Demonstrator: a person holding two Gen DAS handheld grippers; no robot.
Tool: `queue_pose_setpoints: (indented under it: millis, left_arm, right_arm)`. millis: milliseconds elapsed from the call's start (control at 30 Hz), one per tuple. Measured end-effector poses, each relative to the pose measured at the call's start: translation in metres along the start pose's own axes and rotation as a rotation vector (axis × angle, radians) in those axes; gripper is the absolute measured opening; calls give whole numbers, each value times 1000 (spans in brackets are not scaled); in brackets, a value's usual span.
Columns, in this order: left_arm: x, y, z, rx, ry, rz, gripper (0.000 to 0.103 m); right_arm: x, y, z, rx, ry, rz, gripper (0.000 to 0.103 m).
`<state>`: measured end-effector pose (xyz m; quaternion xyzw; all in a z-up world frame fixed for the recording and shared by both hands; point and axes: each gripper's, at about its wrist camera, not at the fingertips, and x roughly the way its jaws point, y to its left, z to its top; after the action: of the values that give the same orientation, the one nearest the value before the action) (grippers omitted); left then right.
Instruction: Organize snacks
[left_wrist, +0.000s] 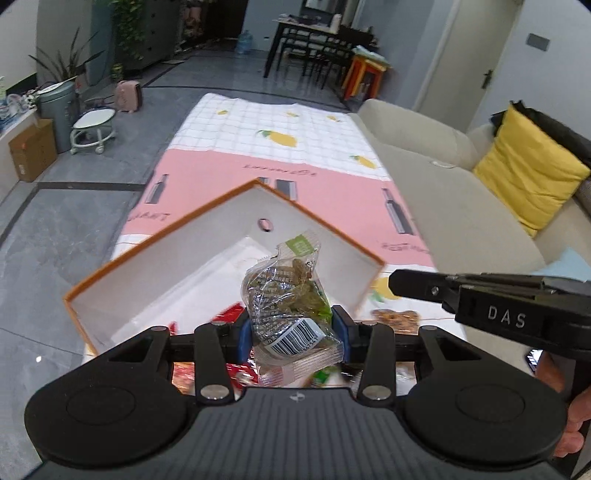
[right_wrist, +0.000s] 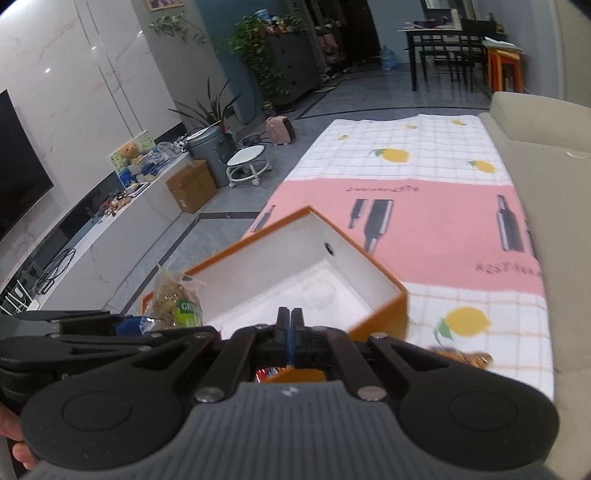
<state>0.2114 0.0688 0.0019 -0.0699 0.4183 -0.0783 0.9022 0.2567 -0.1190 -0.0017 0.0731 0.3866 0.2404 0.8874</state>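
My left gripper (left_wrist: 291, 325) is shut on a clear snack packet (left_wrist: 291, 302) with green pieces and a barcode, held up in front of the open orange box (left_wrist: 229, 206) with a white inside. The same packet (right_wrist: 177, 299) shows at the left of the right wrist view, beside the box (right_wrist: 380, 314). My right gripper (right_wrist: 290, 325) is shut and empty, just over the box's near edge; it also shows in the left wrist view (left_wrist: 406, 282) at the right. Red snack packets (left_wrist: 232, 314) lie below the left gripper. A brown snack (right_wrist: 461, 358) lies on the cloth.
The box stands on a table with a pink and white lemon-print cloth (left_wrist: 280, 162). A beige sofa (left_wrist: 461, 206) with a yellow cushion (left_wrist: 528, 170) runs along the right. Grey floor, a white stool (left_wrist: 92, 129) and a cardboard box (left_wrist: 31, 151) are at the left.
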Motion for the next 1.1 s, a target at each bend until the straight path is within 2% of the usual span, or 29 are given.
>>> queue_pose_setpoints:
  millis: [133,233,467,600,700,767,900,933,1100]
  left_arm:
    - [-4,8,-4,4,8,2,48]
    - [-5,9,-13,7,24,-12,48]
    - [18,23,-26,-22,84,23,48]
    - [32,30,-31,-15,122,65,48]
    - [41,32,-37,5,156,95,48]
    - [48,34,-39,16,180,114,48]
    - [56,33,-43,58,203,164,48]
    - [58,33,-44,70,210,175,48]
    - [67,32,-46,116,234,265,50]
  right_arm:
    - [19,6,11,-10,25,14,0]
    - [18,-4,5,2,39,3,0]
    - [10,-60,-52,50,174,-95,1]
    - [1,-101,-90,134,247,-171,10]
    - [-6,-126,-114,177,285,-202,27]
    - [-6,-135,-129,158,321,-220,31]
    - [-6,-130,-147,80,373,-242,47]
    - [-8,-130,-149,81,379,-268,48]
    - [-22,-151,-156,286,421,-336,55]
